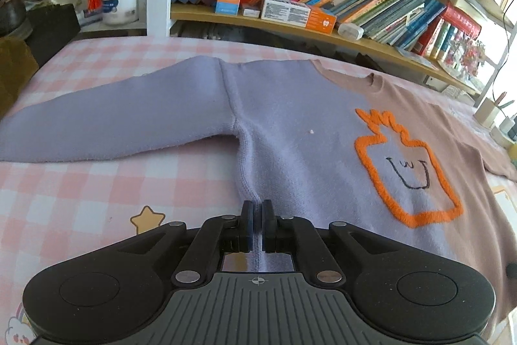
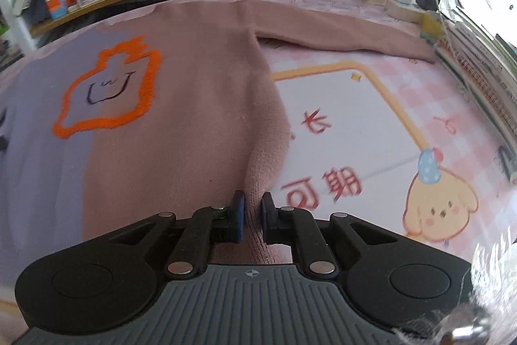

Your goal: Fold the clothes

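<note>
The left gripper (image 1: 257, 209) pinches a lilac ridge of the fuzzy sweater (image 1: 290, 118). The right gripper (image 2: 252, 202) clamps its pink knitted edge, beside the glossy checked mat (image 2: 436, 92).

Table (image 1: 80, 183) covered by a pink checked cartoon-print cloth (image 2: 436, 105), a two-tone lilac and dusty-pink sweater (image 1: 290, 125) spread flat on it, sleeves outstretched

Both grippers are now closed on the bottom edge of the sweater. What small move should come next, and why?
Probably lift both hems a little and carry them toward the collar. The left gripper pinches the purple side and the right gripper the pink side of the sweater, which lies flat with both sleeves spread out, so a bottom-to-top fold seems ready.
</note>
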A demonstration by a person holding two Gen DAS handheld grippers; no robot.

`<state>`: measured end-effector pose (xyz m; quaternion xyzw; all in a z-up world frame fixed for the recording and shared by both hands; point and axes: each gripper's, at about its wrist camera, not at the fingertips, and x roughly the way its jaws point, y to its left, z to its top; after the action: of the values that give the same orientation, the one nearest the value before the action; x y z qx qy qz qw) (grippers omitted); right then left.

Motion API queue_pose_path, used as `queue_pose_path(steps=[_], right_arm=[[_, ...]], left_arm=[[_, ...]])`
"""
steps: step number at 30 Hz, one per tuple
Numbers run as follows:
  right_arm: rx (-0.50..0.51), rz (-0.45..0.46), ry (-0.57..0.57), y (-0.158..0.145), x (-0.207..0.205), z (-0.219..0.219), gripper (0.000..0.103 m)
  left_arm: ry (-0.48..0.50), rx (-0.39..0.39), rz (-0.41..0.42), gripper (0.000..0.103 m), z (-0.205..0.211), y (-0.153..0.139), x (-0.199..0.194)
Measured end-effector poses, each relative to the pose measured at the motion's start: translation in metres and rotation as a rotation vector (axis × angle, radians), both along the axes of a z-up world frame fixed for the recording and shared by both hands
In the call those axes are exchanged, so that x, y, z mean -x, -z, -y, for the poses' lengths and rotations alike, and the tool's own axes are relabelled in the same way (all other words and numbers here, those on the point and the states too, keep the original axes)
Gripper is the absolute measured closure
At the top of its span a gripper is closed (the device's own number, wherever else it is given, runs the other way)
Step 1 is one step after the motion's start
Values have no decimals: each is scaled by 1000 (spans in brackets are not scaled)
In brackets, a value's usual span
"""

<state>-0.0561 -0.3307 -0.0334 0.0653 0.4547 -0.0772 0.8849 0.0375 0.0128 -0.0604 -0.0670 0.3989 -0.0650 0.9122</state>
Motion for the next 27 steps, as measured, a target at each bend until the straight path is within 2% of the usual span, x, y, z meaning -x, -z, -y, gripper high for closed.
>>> queue_pose_path(steps=[10,18,22,26,27], right_arm=[[-10,34,14,4,1,-5,94],[19,39,30,5,3,-11,93],[37,36,38,5,3,-14,93],[50,35,62,4,4,-17,89],[48,45,73,2,5,-17,84]], left_arm=[[-28,-4,6,99,-9,3,-12],[1,-15,20,99,-10,5,-10],[14,15,14,98,-16,4,-12],[35,37,19,95,-24,-2,-9],[46,33,29,94,-24,-5,-6]])
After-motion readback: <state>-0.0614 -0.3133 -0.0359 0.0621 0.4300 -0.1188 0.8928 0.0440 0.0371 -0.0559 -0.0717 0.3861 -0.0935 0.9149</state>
